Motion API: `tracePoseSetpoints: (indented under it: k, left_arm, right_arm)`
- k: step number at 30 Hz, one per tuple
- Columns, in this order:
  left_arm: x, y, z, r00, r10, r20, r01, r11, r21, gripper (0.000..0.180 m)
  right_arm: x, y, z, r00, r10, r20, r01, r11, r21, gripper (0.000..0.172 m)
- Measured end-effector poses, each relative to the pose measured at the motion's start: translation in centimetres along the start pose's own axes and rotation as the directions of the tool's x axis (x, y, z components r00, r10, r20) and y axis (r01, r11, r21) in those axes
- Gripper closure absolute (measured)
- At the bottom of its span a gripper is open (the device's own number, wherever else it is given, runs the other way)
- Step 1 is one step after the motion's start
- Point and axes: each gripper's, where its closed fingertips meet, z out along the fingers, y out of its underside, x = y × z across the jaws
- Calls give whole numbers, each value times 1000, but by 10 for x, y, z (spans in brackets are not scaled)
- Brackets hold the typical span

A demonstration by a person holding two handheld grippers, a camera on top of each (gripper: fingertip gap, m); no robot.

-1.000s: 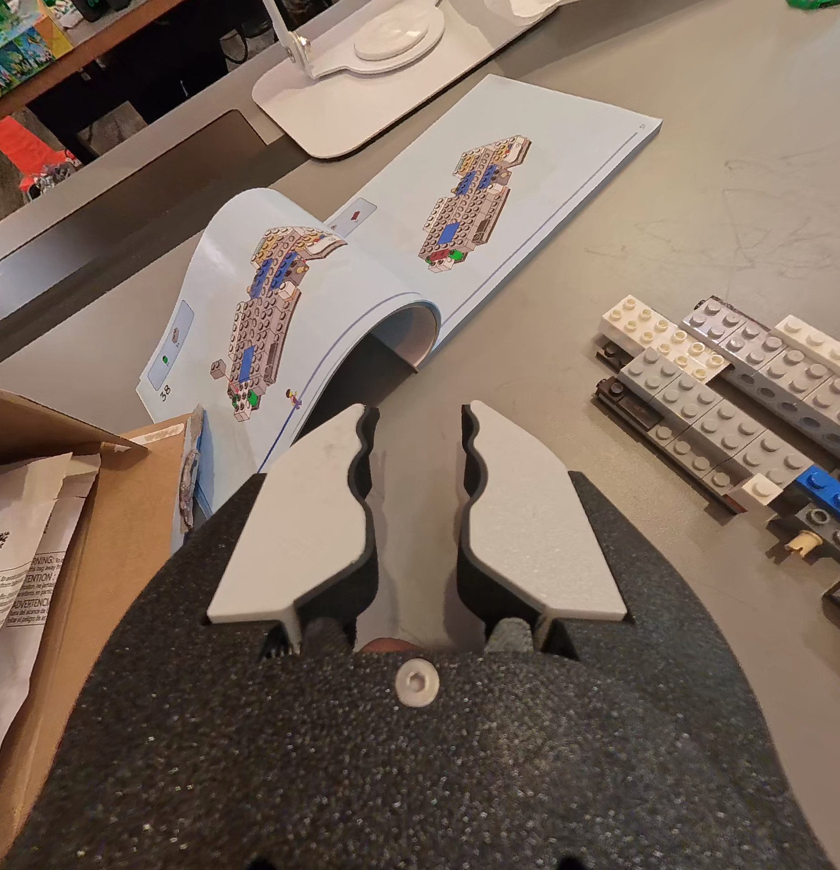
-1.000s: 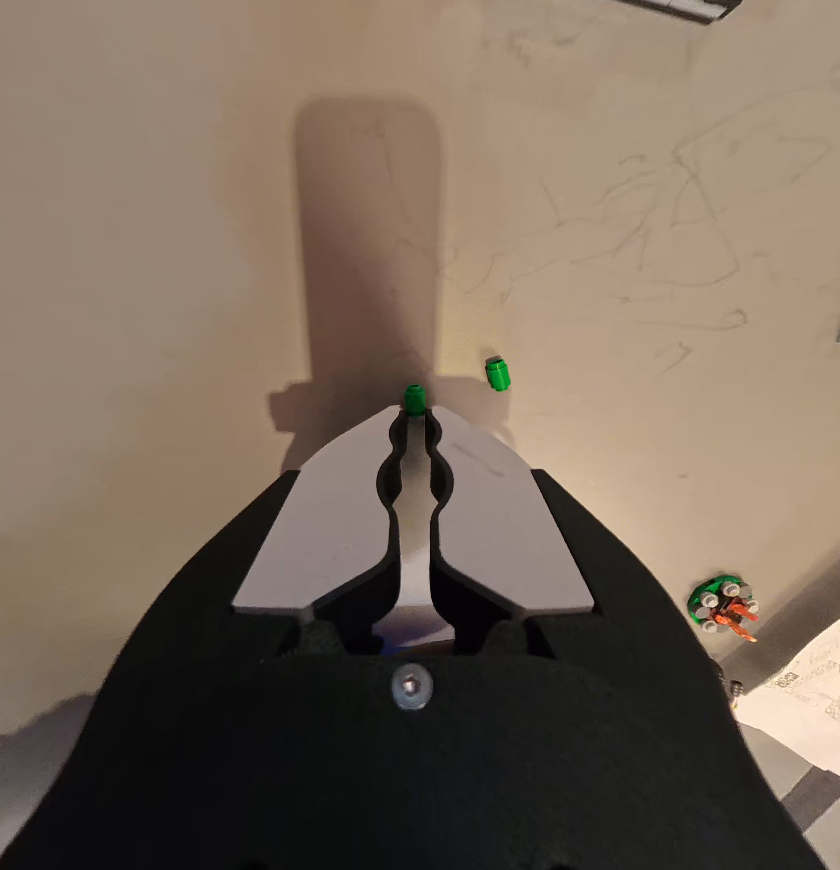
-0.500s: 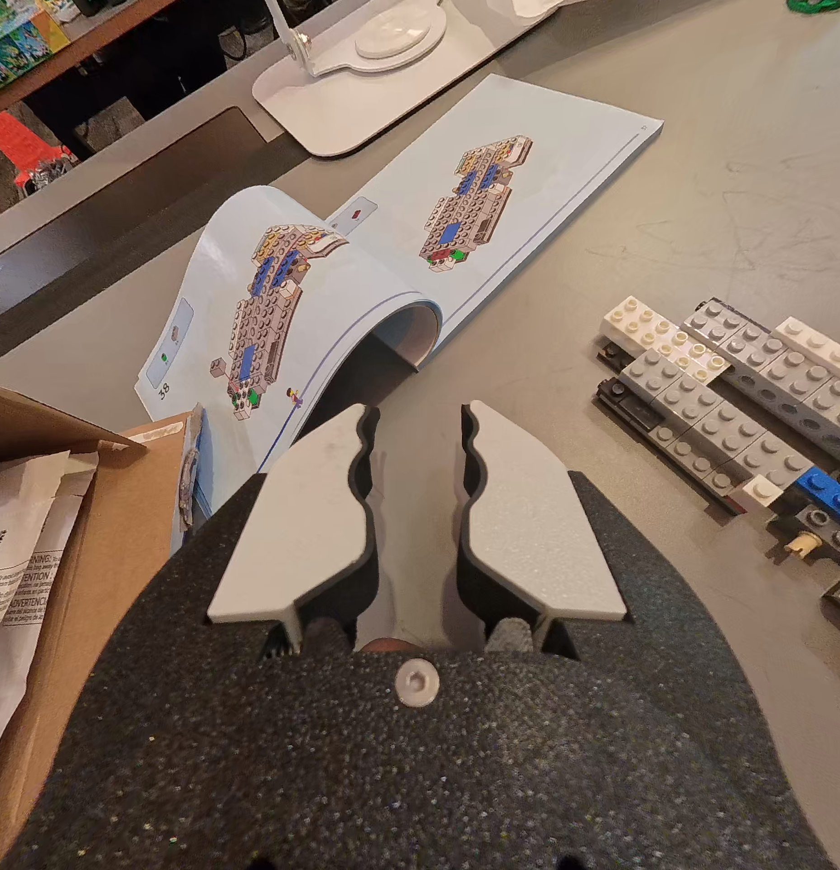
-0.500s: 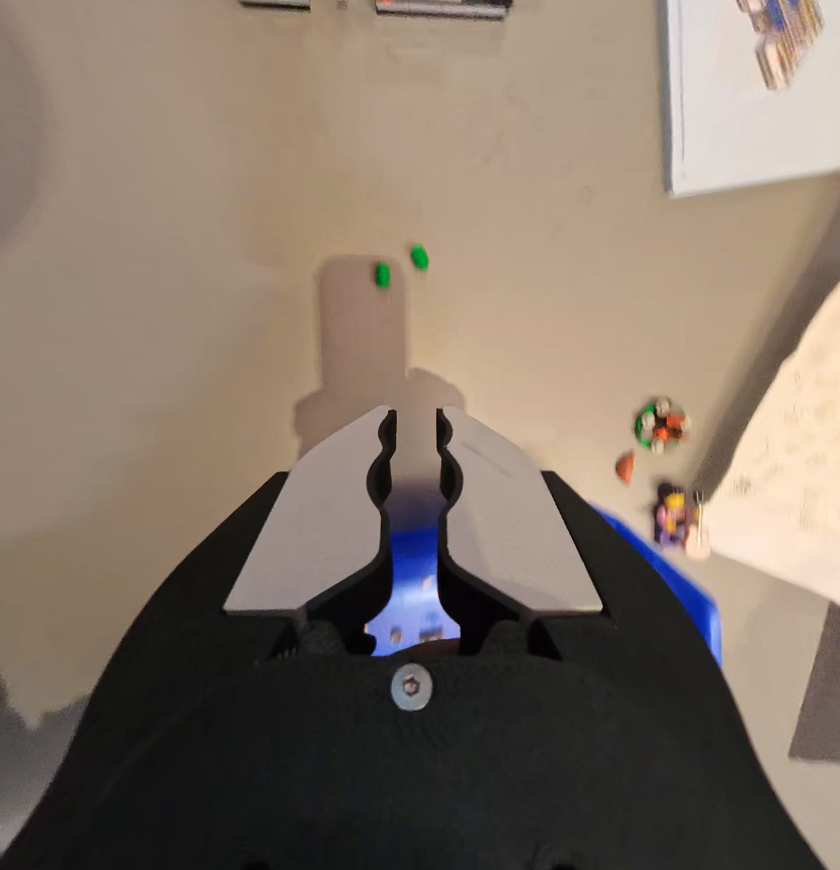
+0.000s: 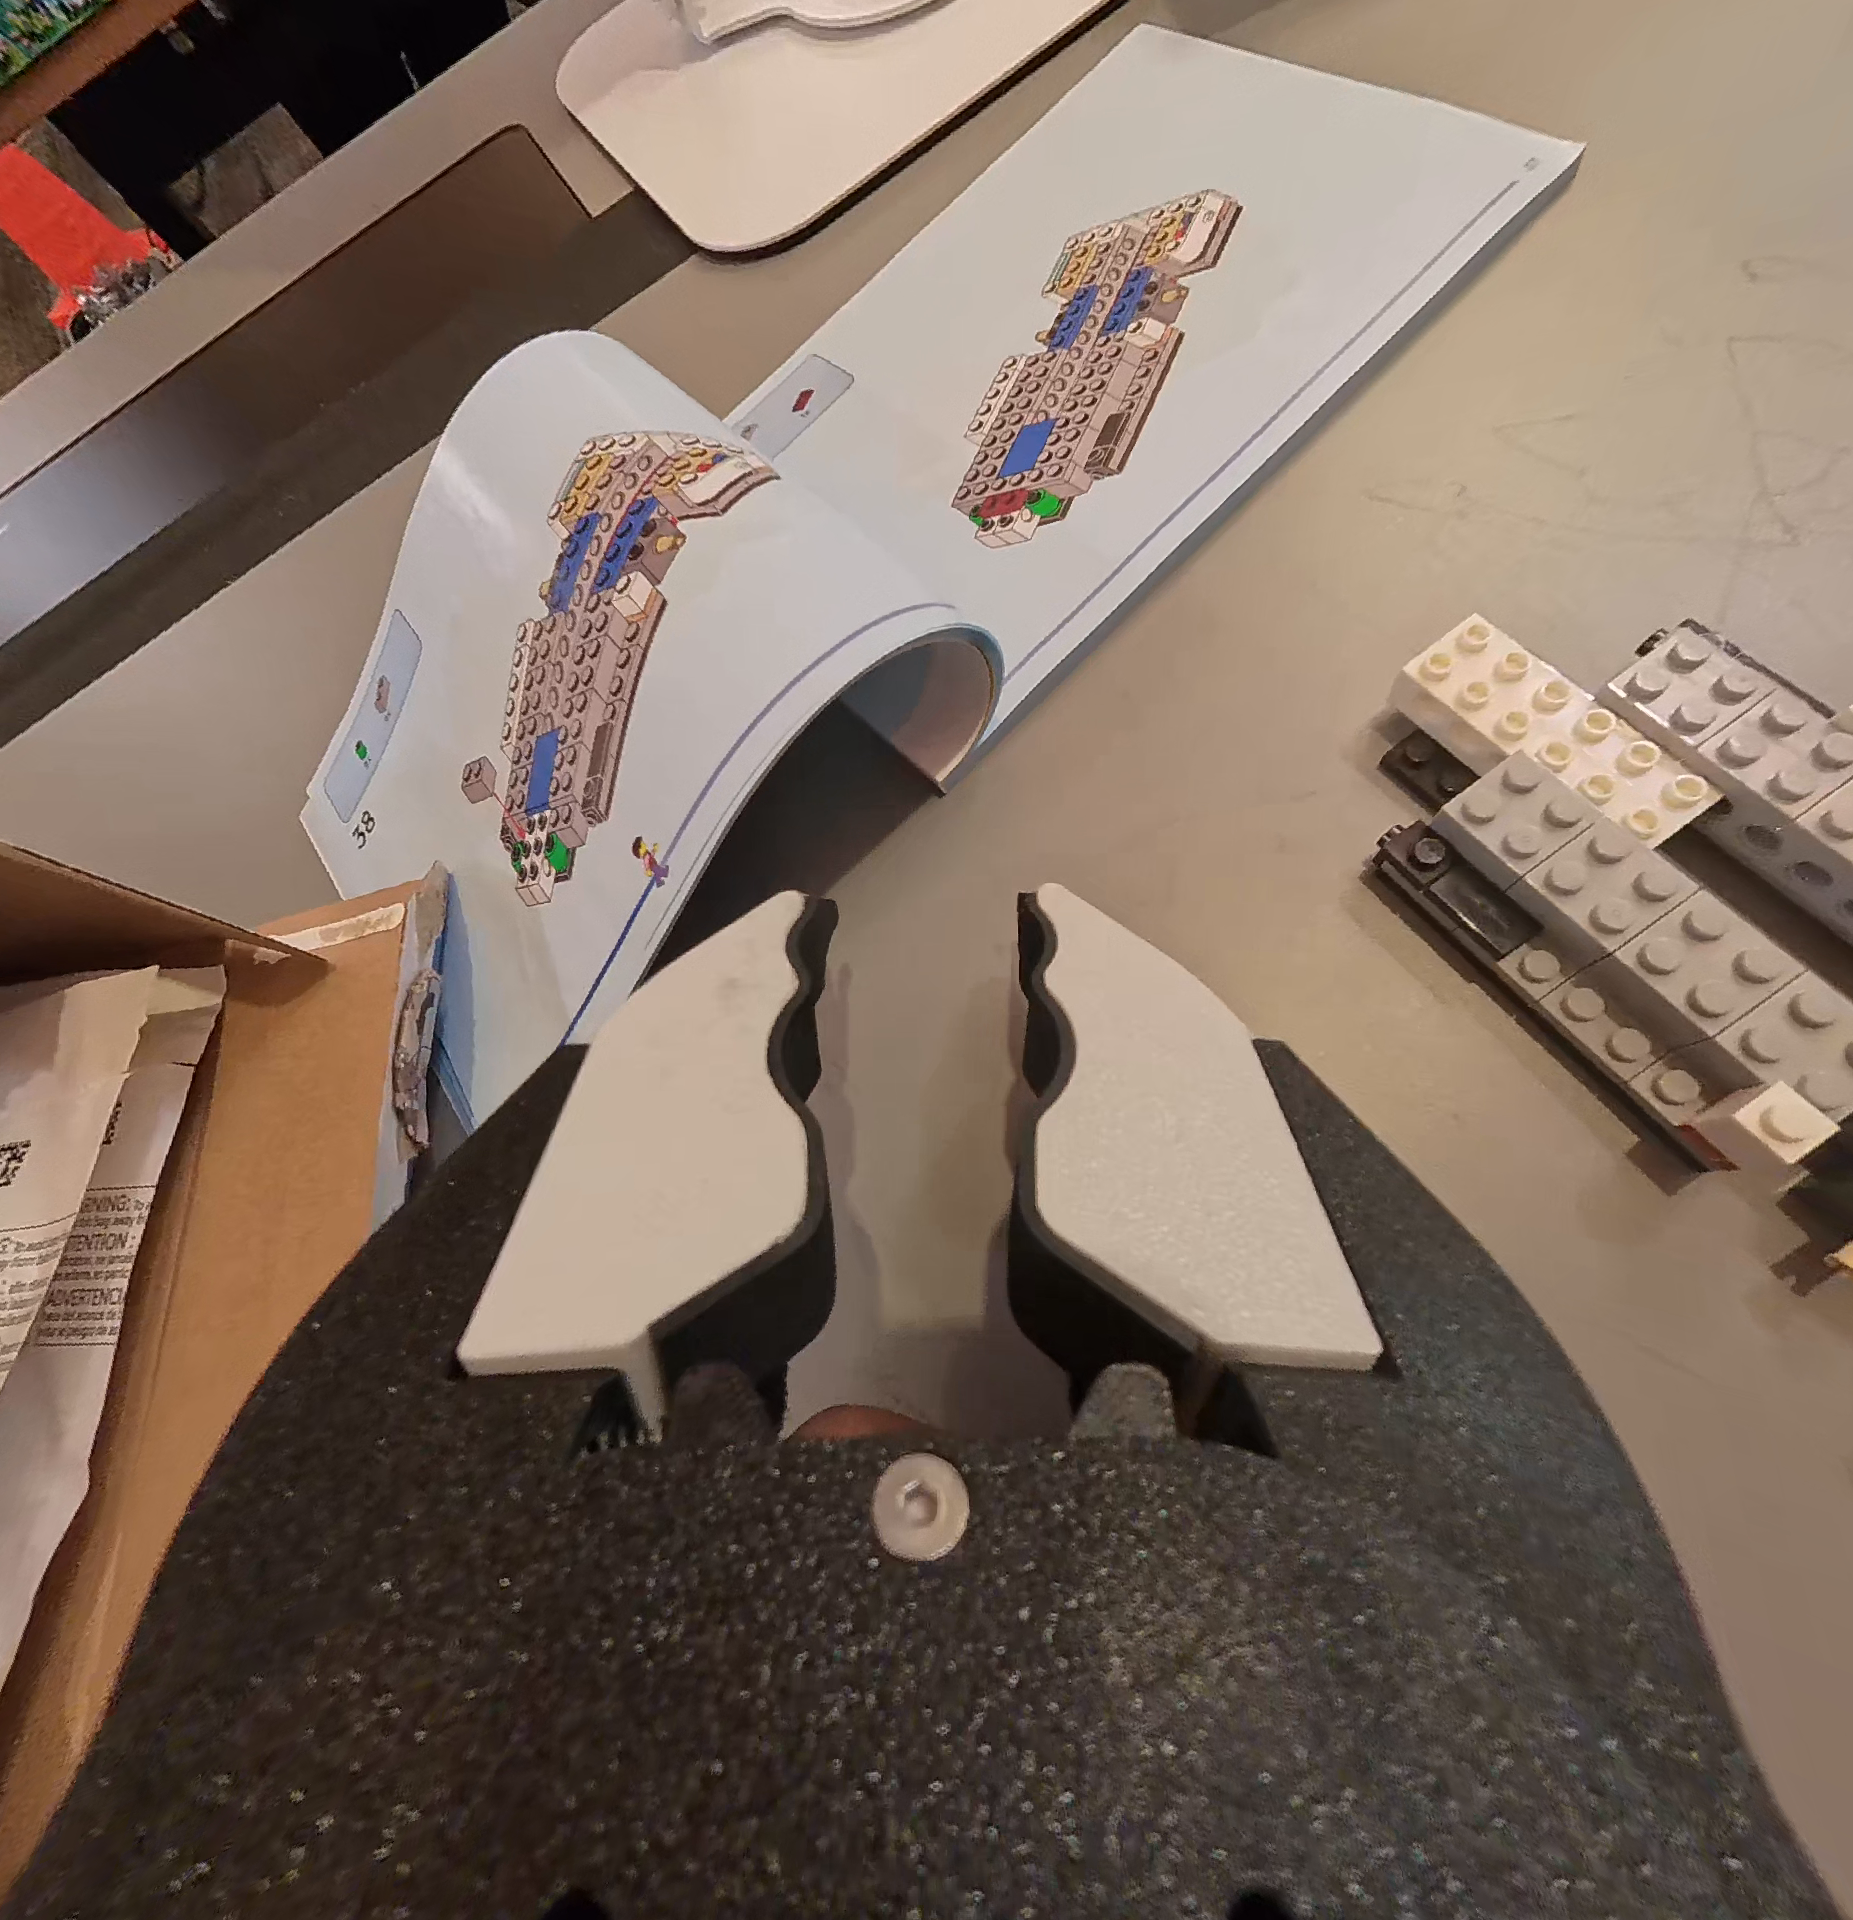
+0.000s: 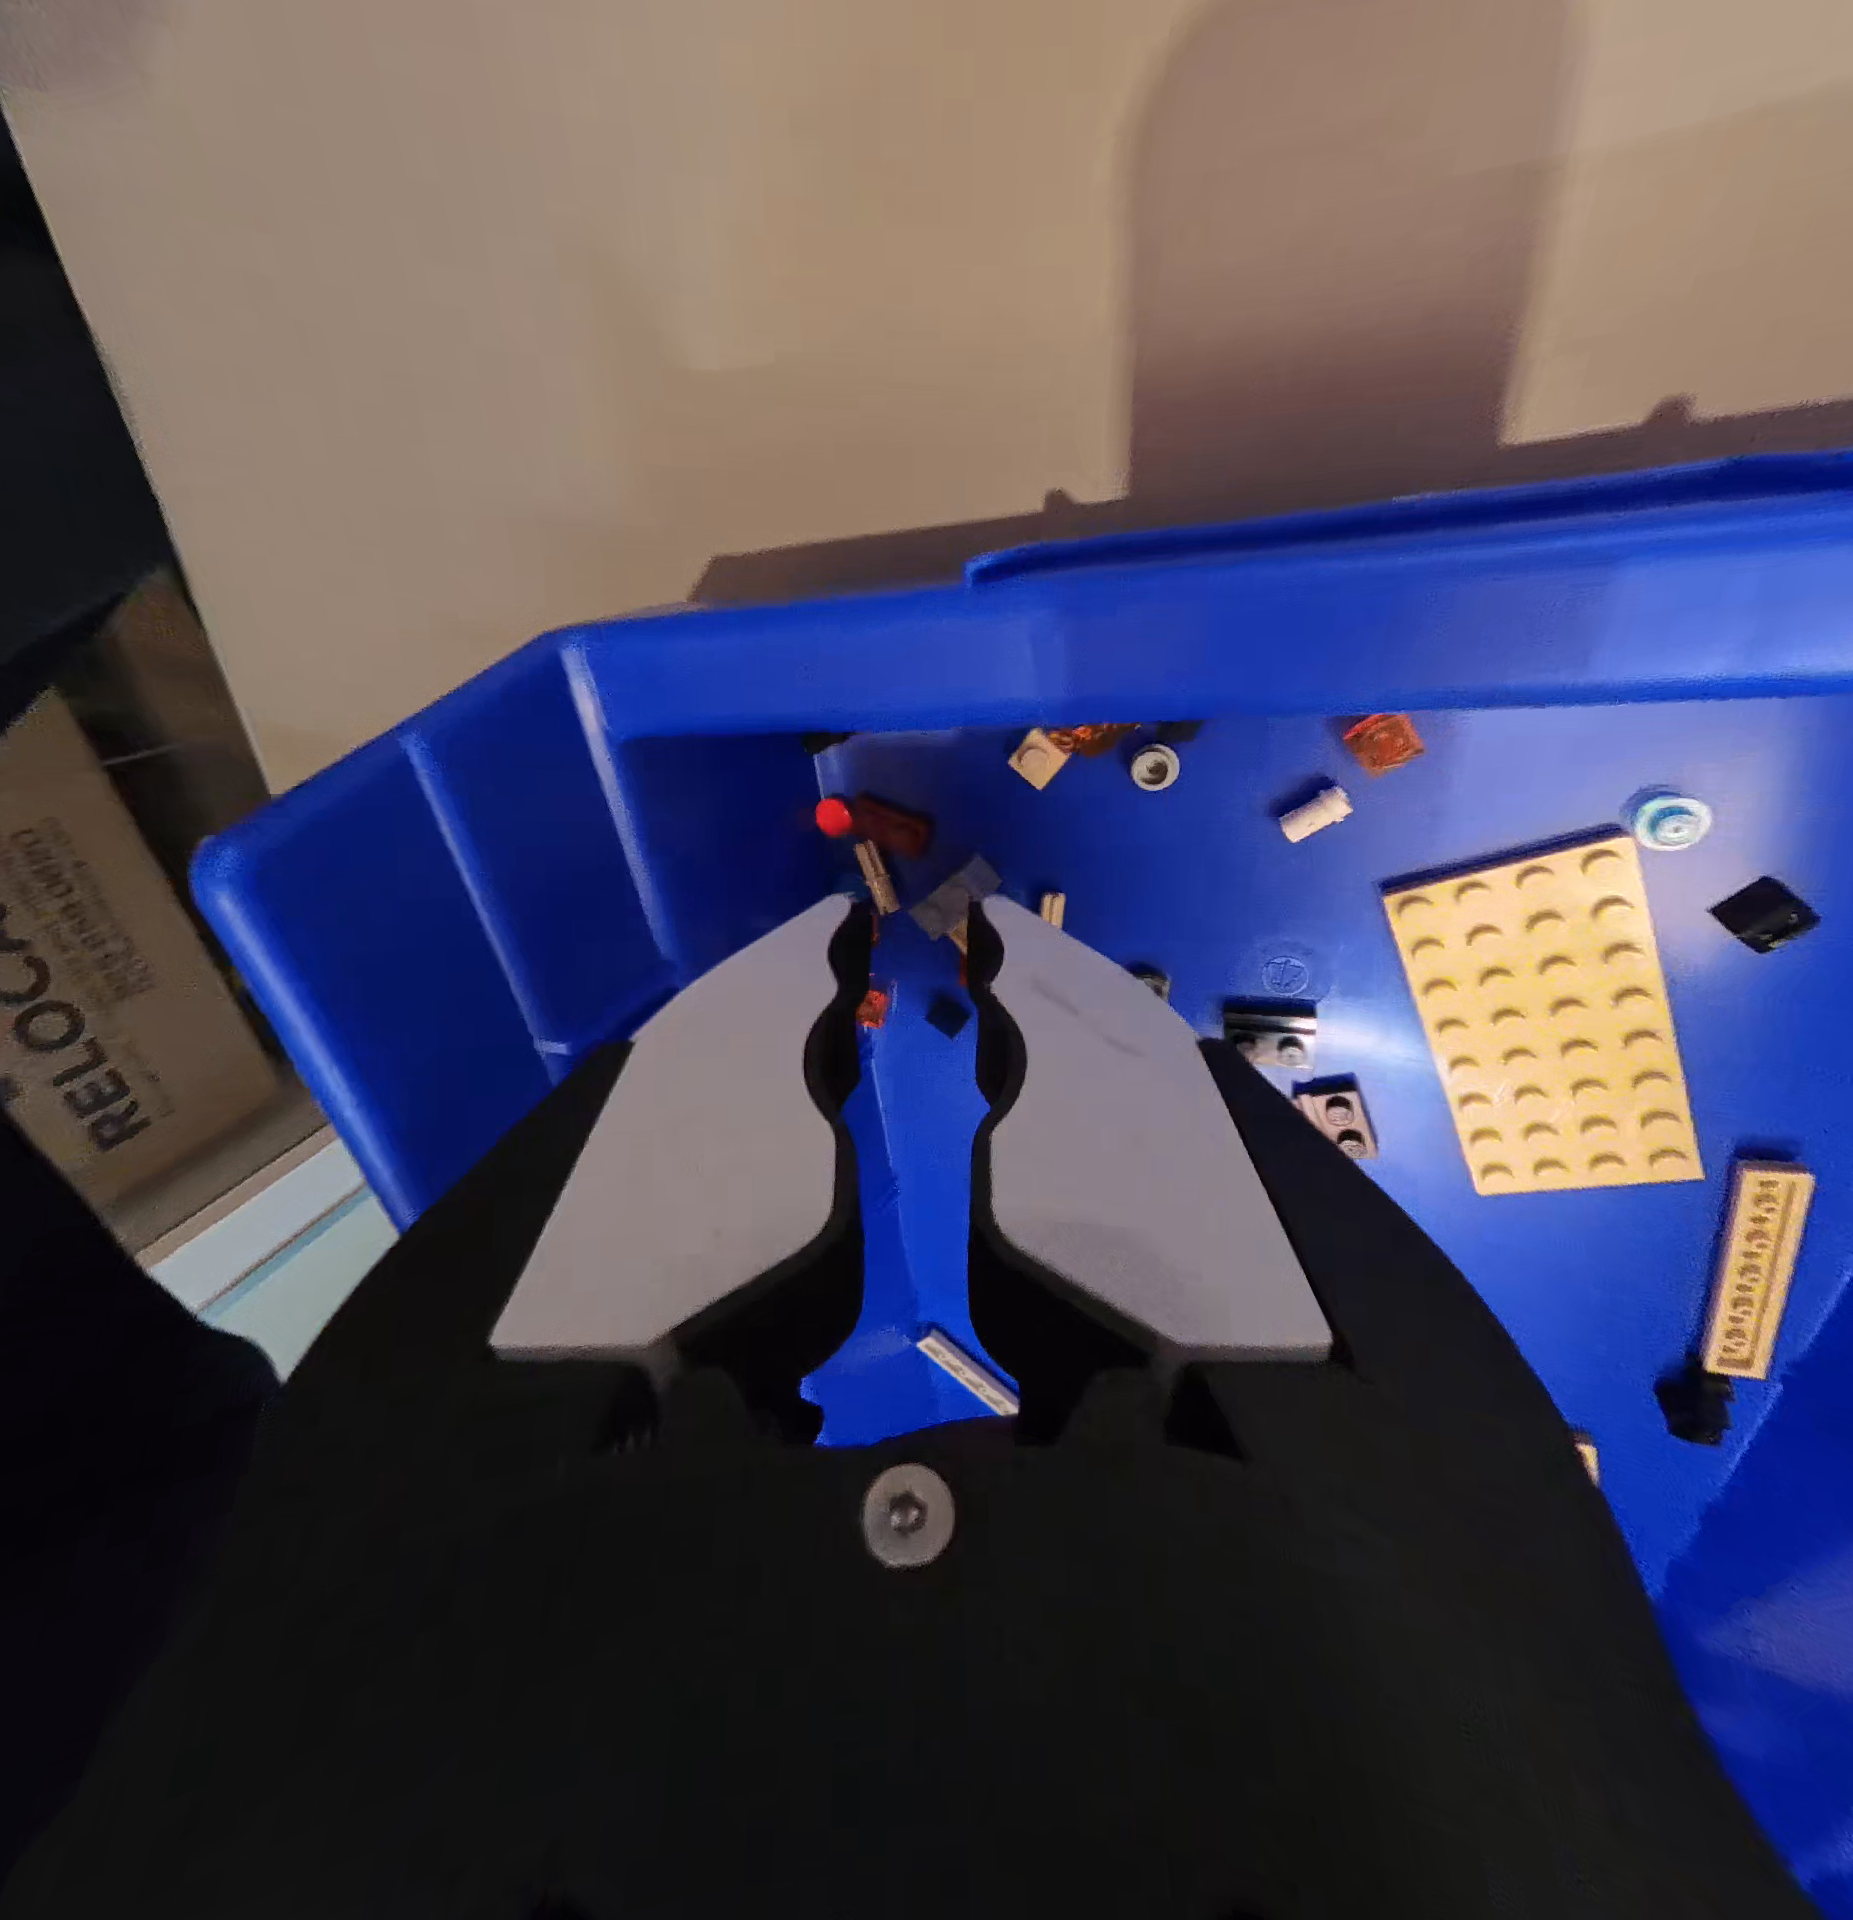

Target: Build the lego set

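two tongs | left tongs [image 5: 927,914] wide, bare, over table [image 5: 1265,727] | right tongs [image 6: 917,914] narrow, bare, over blue bin [image 6: 1109,644]

Ahead of the left gripper [image 5: 927,914] there is a bare strip of tabletop [image 5: 1265,582], and the fingers stand apart with nothing between them. On its left the strip is closed by the arched page of an open instruction booklet [image 5: 693,582] and a cardboard box [image 5: 278,1039]. On its right it is closed by a block of grey and white bricks [image 5: 1680,883].

The right gripper [image 6: 917,914] is over a blue bin [image 6: 1213,634]. The bin's wall and corner stand just left and ahead. Small loose pieces [image 6: 953,899] lie on the floor near the fingers. A tan studded plate [image 6: 1540,1023] takes much of the floor to the right.
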Motion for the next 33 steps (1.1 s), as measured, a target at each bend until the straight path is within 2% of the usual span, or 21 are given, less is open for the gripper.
tracePoseSetpoints:
  k: [10, 15, 24, 29, 31, 33]
  left_arm:
    - [2, 2, 3, 1000, 15, -5, -15, 1000, -21, 145]
    - [1, 0, 2, 1000, 10, -8, -10, 1000, -8, 145]
    - [2, 0, 1, 1000, 11, -11, -11, 1000, -2, 145]
    - [2, -1, 0, 1000, 12, -11, -12, 1000, 0, 145]
    - [2, 0, 1, 1000, 11, -11, -11, 1000, -6, 145]
    - [2, 1, 2, 1000, 14, -10, -14, 1000, -14, 145]
  right_arm:
    - [10, 4, 14, 996, -58, -64, 57, 998, -22, 150]
    - [14, 4, 15, 992, -75, -97, 73, 997, -24, 159]
    - [16, -1, 6, 989, -72, -125, 75, 997, 18, 162]
    - [14, -31, -43, 972, -82, -222, 120, 979, 164, 162]
    - [14, -57, -65, 959, -98, -265, 164, 957, 240, 163]
    - [11, -90, -73, 954, -139, -267, 216, 934, 285, 163]
